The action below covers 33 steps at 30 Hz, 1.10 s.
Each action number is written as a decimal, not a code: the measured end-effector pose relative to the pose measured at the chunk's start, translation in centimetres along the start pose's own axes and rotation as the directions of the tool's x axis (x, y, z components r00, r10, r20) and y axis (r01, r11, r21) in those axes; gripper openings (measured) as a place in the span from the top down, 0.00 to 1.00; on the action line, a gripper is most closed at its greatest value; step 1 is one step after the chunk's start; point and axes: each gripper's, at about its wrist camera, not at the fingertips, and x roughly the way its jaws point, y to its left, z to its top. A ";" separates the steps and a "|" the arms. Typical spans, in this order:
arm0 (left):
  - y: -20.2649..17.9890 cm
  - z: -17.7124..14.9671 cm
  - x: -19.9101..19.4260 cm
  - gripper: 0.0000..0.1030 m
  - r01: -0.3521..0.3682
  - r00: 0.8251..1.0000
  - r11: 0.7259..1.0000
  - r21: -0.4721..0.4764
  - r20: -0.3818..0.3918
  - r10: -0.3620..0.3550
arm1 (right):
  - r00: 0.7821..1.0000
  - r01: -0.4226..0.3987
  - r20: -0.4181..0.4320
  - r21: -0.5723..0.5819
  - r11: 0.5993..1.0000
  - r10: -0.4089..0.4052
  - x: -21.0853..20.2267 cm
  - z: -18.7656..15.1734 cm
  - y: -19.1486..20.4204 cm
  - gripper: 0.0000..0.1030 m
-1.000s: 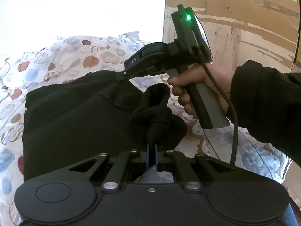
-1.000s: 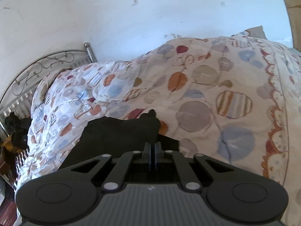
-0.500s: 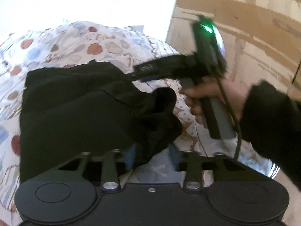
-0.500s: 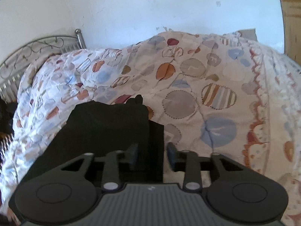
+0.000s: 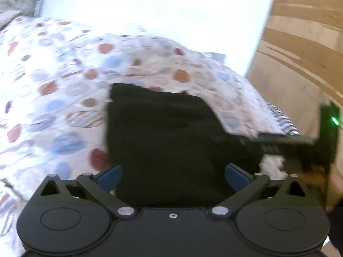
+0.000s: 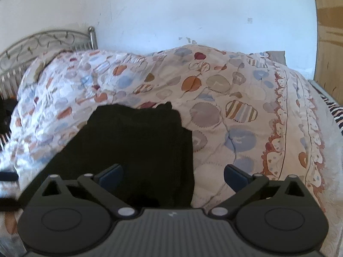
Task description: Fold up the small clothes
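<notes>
My left tongs and my right tongs are both opening at this moment, and the blue pads press on nothing. The black garment shows between the pads in both wrist views, but it lies on the bed, released. In the left view I also see the right tongs from the side, at the right edge of the cloth, with the hand that holds them.

The garment rests on the quilt with coloured circles, as a dark, nearly rectangular shape. I judge it is already folded at least once, because its edges look straight and double. The cloth seems soft, light and limp; it will sag and bend if I lift it by one point only. So I think it is better to take it at two corners of the same edge, one corner for each pair of tongs, and to pinch through all layers.

The quilt is puffy and wrinkled, so the pads may catch the quilt together with the garment. The metal headboard, the white wall and the wooden panel stand well apart. Nothing lies on the garment.
</notes>
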 end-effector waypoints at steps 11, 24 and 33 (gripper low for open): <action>4.2 -0.9 0.8 0.01 -0.148 0.985 0.977 -0.152 -0.109 0.132 | 0.989 0.144 -0.047 0.181 0.973 -0.138 -1.8 -4.3 -2.1 0.00; 3.9 -2.5 0.6 0.01 -0.158 0.978 0.978 -0.136 -0.159 0.136 | 0.993 0.121 -0.020 0.269 0.955 -0.120 -3.2 -7.0 -3.8 0.00; 3.8 -2.5 0.6 0.01 -0.186 0.968 0.976 -0.114 -0.189 0.162 | 0.995 0.094 0.011 0.296 0.950 -0.102 -4.0 -8.0 -4.0 0.00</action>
